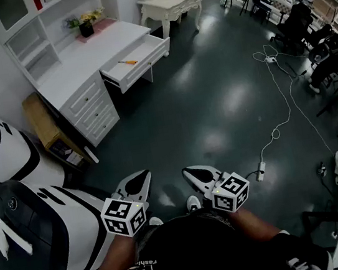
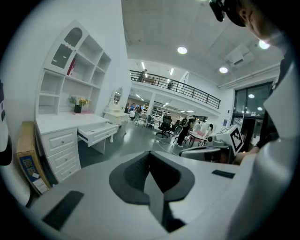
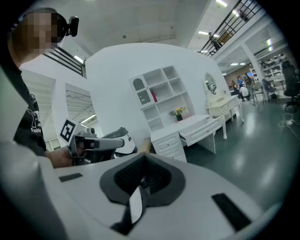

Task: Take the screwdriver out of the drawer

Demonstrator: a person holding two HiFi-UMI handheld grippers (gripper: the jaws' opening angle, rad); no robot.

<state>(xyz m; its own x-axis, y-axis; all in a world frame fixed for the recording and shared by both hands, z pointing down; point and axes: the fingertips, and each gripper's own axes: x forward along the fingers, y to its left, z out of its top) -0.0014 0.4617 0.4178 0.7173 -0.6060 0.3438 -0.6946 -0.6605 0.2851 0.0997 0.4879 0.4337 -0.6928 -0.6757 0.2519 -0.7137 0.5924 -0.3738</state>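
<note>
The left gripper [image 1: 139, 181] and right gripper [image 1: 194, 174] each have their fingers pressed fully together, holding nothing. They sit side by side close to the person's body, well apart from the open drawer [image 1: 151, 58]. Inside that drawer lies the screwdriver [image 1: 127, 62], its length roughly along the drawer's front, ahead and to the left of both grippers. The left gripper seems slightly nearer.

Screwdriver [image 1: 127, 62] - orange handle, thin dark shaft - lies flat on the floor of the open drawer [image 1: 146, 64], roughly along its length. Drawer is white and shallow, pulled well out from under the top of the white desk [image 1: 91, 58], with nothing else visible inside.
</note>
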